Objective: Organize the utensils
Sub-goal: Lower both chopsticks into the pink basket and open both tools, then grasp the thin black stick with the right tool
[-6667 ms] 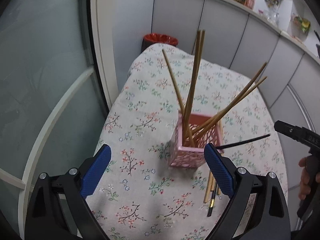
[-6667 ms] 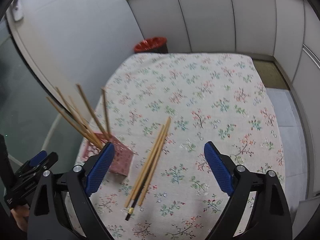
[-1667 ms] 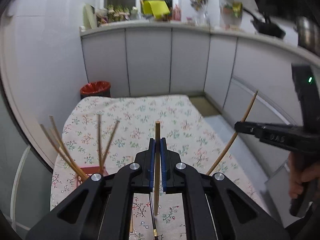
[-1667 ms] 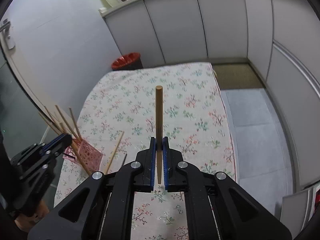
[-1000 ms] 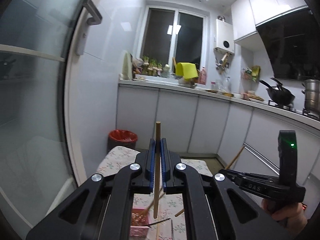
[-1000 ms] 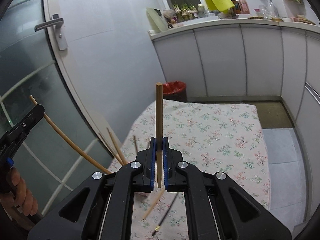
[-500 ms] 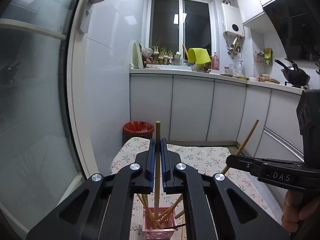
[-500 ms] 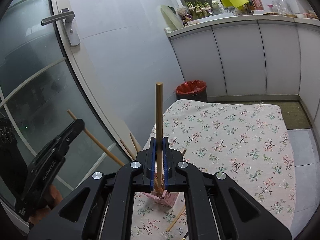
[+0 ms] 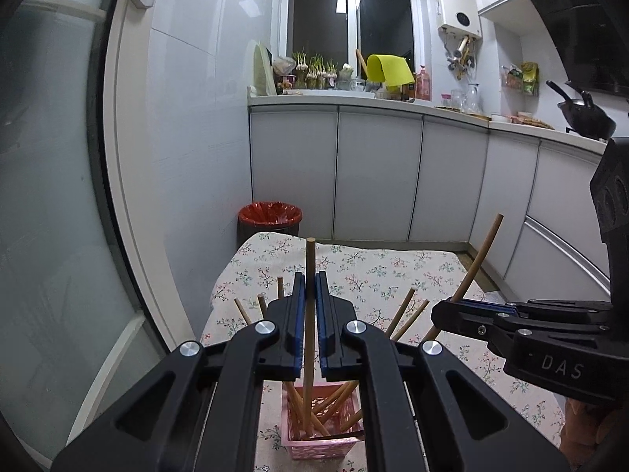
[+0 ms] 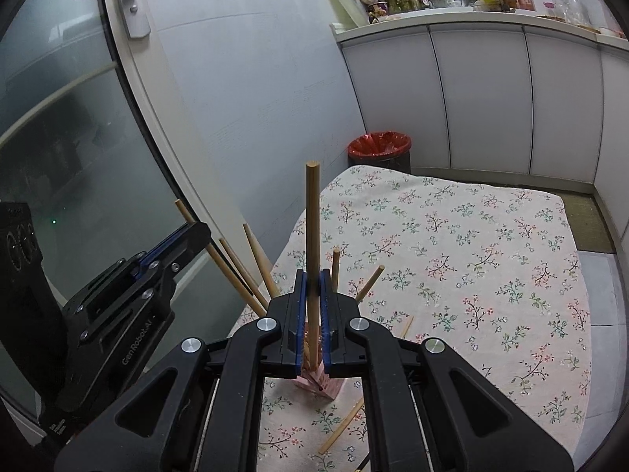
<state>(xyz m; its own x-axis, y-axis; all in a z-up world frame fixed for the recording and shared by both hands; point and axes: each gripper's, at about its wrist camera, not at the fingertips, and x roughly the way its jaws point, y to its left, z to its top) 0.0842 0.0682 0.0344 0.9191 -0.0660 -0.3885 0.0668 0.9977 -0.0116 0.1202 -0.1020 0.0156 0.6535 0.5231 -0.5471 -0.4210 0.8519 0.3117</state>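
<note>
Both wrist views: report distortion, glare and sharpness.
Left wrist view: strong fisheye bend, the door frame bows and the corners go black; ceiling lights reflect in the dark window; chopstick and pink basket sharp. Right wrist view: same bend, the glass door shows dim reflections; tablecloth evenly lit, its pattern crisp.

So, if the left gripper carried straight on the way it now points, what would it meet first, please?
Probably the pink basket: the left gripper, shut on a chopstick, points down over it, the stick's lower end already among the chopsticks inside. Depth is uncertain.
</note>
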